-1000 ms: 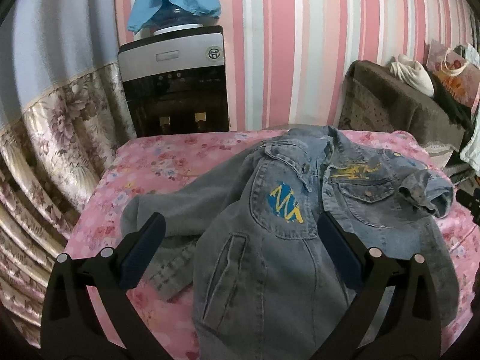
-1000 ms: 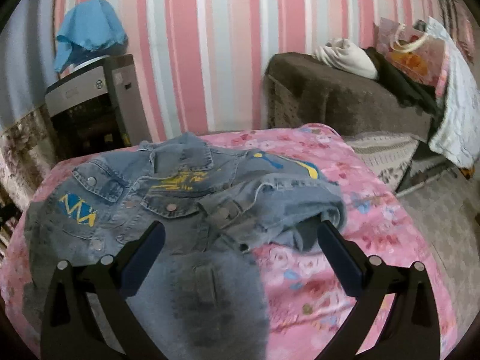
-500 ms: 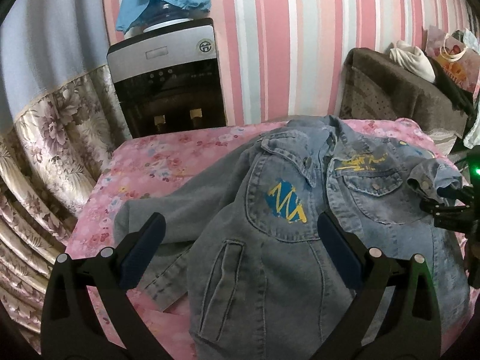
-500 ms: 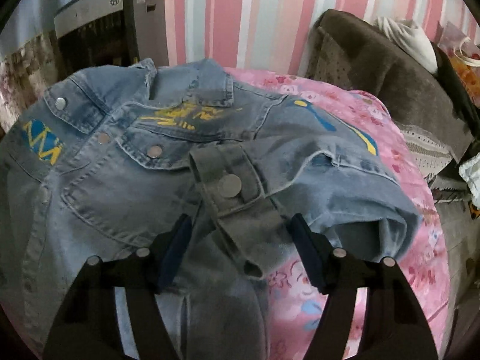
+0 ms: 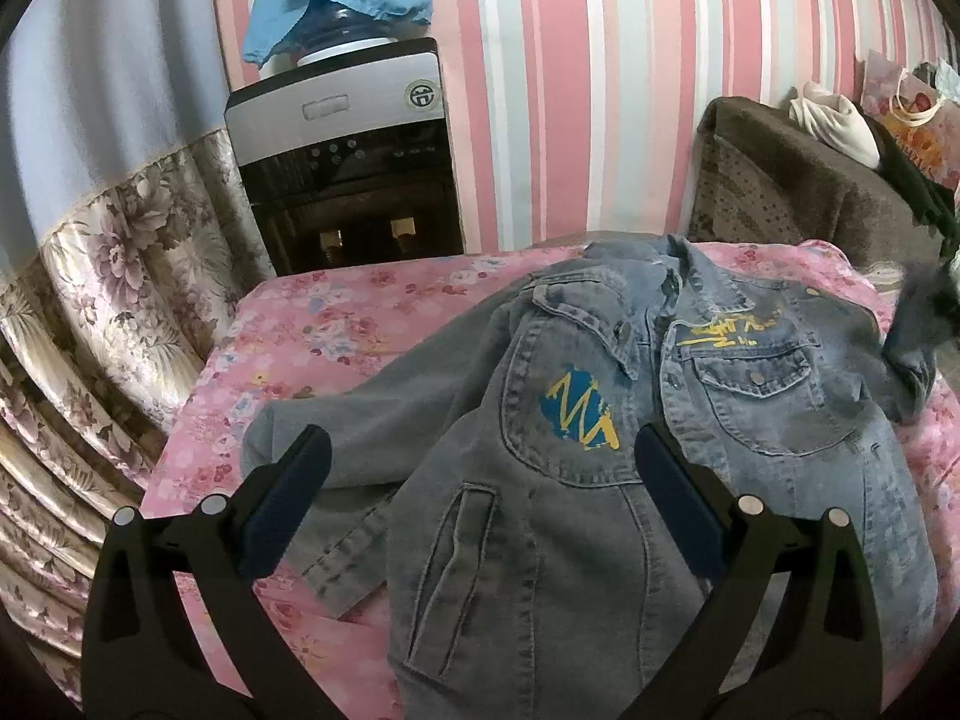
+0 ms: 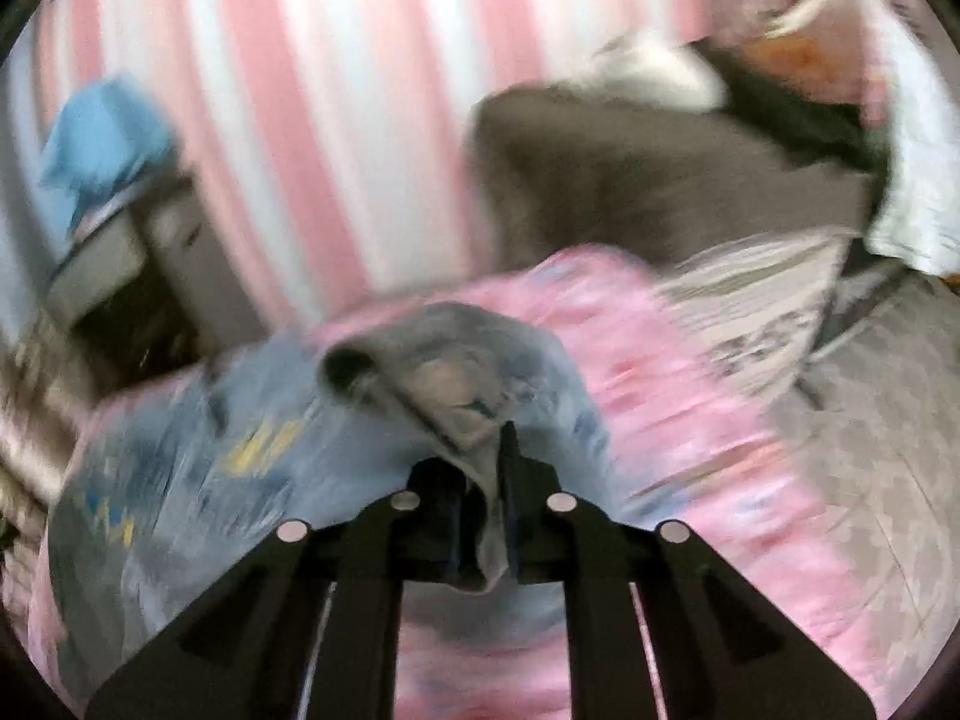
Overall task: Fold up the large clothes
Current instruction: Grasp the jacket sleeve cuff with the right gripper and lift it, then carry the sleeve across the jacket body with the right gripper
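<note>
Denim in right tool (image 6: 480, 516): we pinch the sleeve cuff (image 6: 489, 516), low centre of the blurred frame.
Left tool (image 5: 480, 498): spread wide, holding nothing, bottom of frame.
Jacket (image 5: 630, 480): stiff, seamed denim sprawled on the pink floral bed (image 5: 360, 318).
Technique: we should carry the sleeve flat across the chest, avoiding bunching.
</note>
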Tool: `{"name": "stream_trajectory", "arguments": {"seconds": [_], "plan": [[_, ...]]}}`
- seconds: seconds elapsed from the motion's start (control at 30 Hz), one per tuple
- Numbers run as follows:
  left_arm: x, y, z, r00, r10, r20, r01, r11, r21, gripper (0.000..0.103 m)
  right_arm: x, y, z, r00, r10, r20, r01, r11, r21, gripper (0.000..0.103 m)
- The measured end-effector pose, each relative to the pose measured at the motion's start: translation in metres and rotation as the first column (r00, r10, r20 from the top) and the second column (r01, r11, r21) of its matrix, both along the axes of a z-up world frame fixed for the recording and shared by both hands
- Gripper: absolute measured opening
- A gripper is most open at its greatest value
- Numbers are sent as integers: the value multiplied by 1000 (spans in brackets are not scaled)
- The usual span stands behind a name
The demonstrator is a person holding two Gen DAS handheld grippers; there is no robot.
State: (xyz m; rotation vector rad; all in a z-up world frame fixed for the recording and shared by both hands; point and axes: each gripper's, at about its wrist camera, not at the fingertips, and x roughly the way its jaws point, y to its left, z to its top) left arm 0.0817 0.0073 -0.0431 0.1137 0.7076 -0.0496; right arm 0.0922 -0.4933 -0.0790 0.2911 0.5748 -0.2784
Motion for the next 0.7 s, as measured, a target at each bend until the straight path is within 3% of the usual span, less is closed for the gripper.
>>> {"name": "stream_trajectory", "arguments": {"seconds": [0.1,0.27,0.37,0.5,0.6,0.63,0.67,0.7], "plan": [[-1,-3,2,1000,-6,3,6,1000,-4,100,-30,-46,26,990,-128,68,128,992,-2,7],[-1,-7,10,1000,-10,22,10,1000,-4,100,-85,-116,48,950,-260,173,242,963,119,6],[-1,-6,13,1000,-9,26,9,1000,-22,100,-96,-136,30,937,-313,153,281,939,199,7],[-4,-2,13,1000,-10,16,11,999,-31,100,-114,-153,-26,940,-341,32,319,905,282,7],[-7,0,13,1000,-14,18,14,1000,3,100,-140,-165,-63,925,-379,-30,362,853,376,11],[-8,0,13,1000,-15,21,15,1000,13,100,-149,-165,-70,915,-400,-48,386,836,390,14],[-9,0,14,1000,-17,26,17,1000,24,100,-157,-166,-74,903,-424,-71,416,820,392,24],[-10,0,16,999,-22,30,21,999,29,100,-166,-167,-77,886,-457,-74,447,804,393,54]]}}
